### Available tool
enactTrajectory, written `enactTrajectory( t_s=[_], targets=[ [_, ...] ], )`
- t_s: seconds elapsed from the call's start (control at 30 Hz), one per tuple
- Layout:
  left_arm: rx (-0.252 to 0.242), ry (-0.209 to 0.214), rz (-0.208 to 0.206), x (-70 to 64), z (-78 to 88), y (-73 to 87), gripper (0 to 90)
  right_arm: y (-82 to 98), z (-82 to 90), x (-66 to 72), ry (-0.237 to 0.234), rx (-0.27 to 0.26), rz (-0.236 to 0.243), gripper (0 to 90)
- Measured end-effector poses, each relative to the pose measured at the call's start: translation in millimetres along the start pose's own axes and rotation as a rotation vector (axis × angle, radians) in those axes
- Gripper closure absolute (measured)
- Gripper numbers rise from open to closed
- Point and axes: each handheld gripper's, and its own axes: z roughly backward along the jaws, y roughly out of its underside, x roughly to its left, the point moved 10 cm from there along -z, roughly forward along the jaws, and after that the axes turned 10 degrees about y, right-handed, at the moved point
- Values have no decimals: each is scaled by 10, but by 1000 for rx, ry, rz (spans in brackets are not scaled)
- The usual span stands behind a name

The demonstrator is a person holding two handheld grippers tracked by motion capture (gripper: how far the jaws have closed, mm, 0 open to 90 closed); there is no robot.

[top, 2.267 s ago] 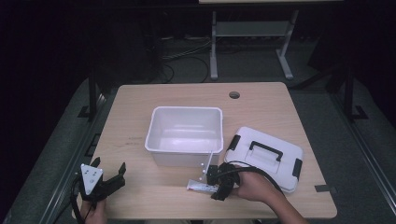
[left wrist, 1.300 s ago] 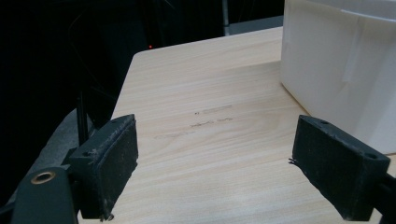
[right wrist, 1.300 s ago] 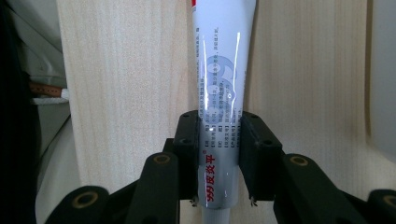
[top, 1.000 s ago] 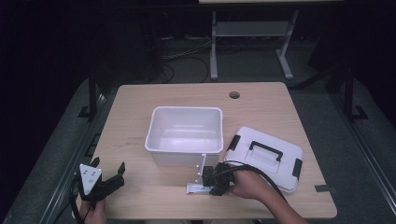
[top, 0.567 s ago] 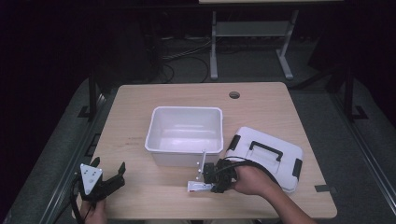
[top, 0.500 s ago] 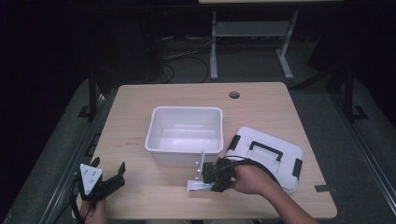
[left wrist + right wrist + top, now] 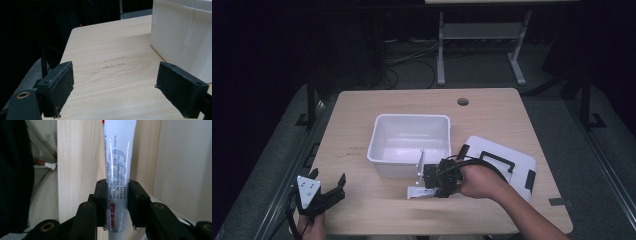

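while the right gripper (image 7: pixel 117 202) pinches it, the white tube (image 7: pixel 119 162) looks long, flat and shiny, with grey rings, tiny print and red letters. it is just off the table (image 7: pixel 492 115), beside the white bin (image 7: pixel 409 142). the left gripper (image 7: pixel 117 87) is spread wide, holding nothing.

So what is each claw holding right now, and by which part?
The right claw grips a white tube across its body near one end. The left claw is open and holds nothing.
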Motion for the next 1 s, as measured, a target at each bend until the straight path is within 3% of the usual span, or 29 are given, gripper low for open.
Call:
enactTrajectory(
  t_s=[0.33, 1.0],
  targets=[
    [-1, 1, 3, -1, -1, 2, 136, -125, 290, -89, 6, -13, 16, 704],
    [1, 3, 5, -3, -3, 5, 136, -320, 587, -268, 36, -15, 34, 703]
  ],
)
